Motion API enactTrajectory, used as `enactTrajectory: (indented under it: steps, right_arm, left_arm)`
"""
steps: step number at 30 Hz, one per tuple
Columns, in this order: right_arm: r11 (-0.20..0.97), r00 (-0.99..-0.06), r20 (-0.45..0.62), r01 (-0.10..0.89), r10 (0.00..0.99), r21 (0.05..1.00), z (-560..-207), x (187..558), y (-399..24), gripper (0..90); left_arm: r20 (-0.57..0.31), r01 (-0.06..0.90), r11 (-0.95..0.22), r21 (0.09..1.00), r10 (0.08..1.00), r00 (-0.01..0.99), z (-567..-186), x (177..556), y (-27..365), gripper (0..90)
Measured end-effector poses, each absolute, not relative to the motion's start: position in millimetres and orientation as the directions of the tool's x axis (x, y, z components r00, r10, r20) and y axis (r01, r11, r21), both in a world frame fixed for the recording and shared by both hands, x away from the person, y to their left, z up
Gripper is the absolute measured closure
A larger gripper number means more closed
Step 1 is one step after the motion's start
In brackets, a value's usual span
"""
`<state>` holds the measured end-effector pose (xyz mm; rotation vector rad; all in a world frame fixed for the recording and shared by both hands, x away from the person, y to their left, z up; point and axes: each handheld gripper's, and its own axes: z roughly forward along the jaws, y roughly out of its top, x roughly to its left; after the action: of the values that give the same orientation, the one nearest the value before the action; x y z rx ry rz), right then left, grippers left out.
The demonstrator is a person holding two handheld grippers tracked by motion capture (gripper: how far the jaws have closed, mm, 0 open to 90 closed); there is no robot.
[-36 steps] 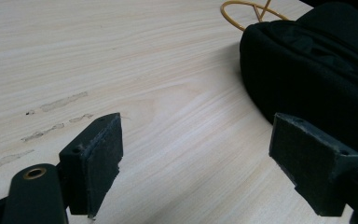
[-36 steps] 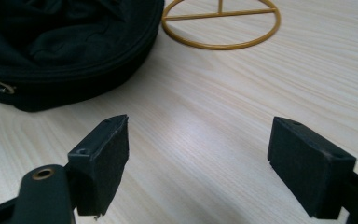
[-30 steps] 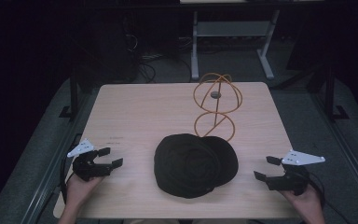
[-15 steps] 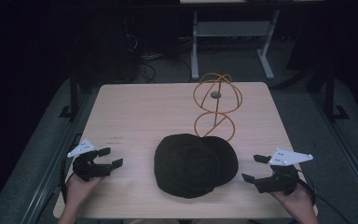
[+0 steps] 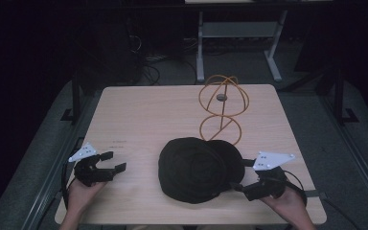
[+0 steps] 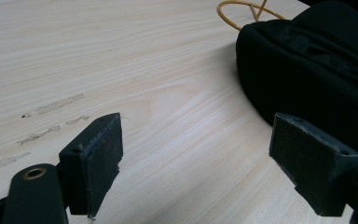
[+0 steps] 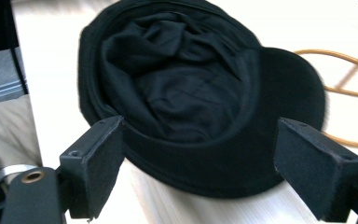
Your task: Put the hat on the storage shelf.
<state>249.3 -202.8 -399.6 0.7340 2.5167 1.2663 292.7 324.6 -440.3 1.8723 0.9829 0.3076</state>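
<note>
**Black cap sits right at the right gripper's jaws**

Black fabric, a cap (image 5: 200, 168), lies near the front middle of the table (image 5: 139, 115), crown crumpled inward, brim on the side toward the right gripper. The right gripper (image 5: 249, 188) is the nearer one by far: its tips are at the cap's right edge, jaws spread wide with nothing between them. In the right gripper view the cap's rim and brim lie just ahead of the two pads, spanning most of the gap, so a short push forward would probably bring the rim between them.

Off to the left, the left gripper (image 5: 109, 162) rests near the table's front left edge, well apart from the cap, jaws likewise wide open and empty. Its own view shows bare wood between the pads and the cap off to one side.

Behind the cap stands an orange wire frame (image 5: 222, 111), its lower ring just beside the cap's far edge. It does not block either gripper's approach, though lifting the cap backward could snag it.
</note>
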Motion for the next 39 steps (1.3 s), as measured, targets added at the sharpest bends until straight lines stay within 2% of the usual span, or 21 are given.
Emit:
enactTrajectory:
  steps: [12, 29, 39]
  right_arm:
    - [0.571, -0.899, 0.004, 0.281, 0.438, 0.771, -392.5, 256.2, -156.5, 17.0]
    - [0.687, -0.95, -0.005, 0.221, 0.311, 0.693, -408.7, 263.0, -97.7, 23.9]
    - [0.74, -0.975, -0.023, 0.151, 0.22, 0.655, -416.6, 259.6, -69.9, 40.1]
  left_arm:
    - [-0.194, 0.5, -0.216, 0.839, 0.739, 0.646, -441.0, 293.4, 324.4, 16.9]
    - [-0.196, 0.498, -0.211, 0.841, 0.738, 0.645, -441.0, 293.7, 324.8, 16.9]
    - [-0.197, 0.502, -0.216, 0.838, 0.737, 0.646, -441.5, 294.0, 324.3, 16.9]
